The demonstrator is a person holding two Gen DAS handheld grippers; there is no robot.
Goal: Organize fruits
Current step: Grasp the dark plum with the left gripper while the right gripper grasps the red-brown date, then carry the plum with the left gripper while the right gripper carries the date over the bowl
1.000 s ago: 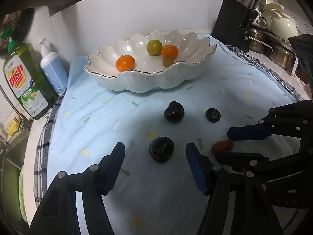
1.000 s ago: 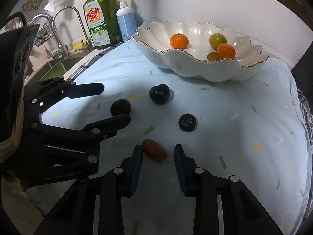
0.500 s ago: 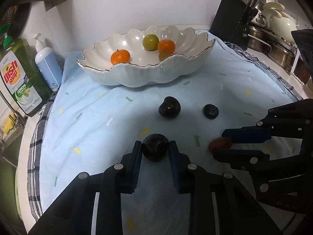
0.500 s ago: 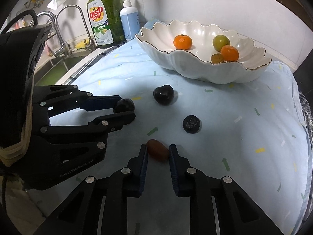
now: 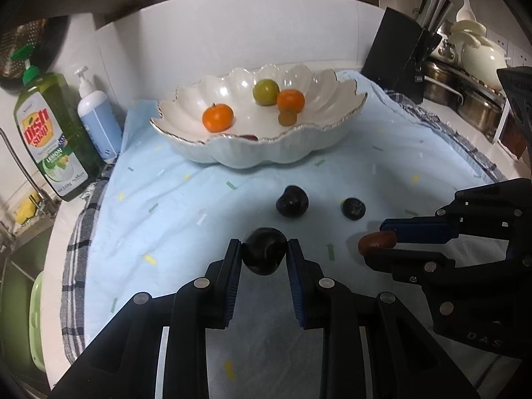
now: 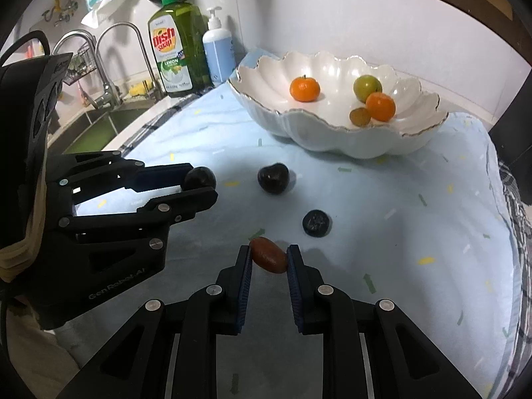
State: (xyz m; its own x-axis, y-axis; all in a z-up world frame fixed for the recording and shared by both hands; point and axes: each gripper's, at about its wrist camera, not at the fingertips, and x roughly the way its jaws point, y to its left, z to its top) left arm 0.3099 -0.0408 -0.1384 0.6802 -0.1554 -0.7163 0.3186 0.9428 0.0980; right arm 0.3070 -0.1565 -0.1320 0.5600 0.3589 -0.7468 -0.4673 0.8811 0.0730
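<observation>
my left hand-held gripper (image 5: 264,255) is clamped on a glossy, round dark plum (image 5: 264,255); my right hand-held gripper (image 6: 268,259) pinches a smooth, oblong reddish-brown fruit (image 6: 268,259). both fruits sit just above the pale blue confetti-print cloth (image 5: 166,199) on the counter. a second dark plum (image 5: 292,201) and a small wrinkled black fruit (image 5: 353,208) lie between them and the scalloped white bowl (image 5: 266,153), which holds two oranges and a green fruit.

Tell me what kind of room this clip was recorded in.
Almost certainly a home kitchen counter. A curved metal sink faucet stands beside a green dish-soap bottle, and a black knife block sits near stacked steel pots. Both grippers work over a light blue cloth.
</observation>
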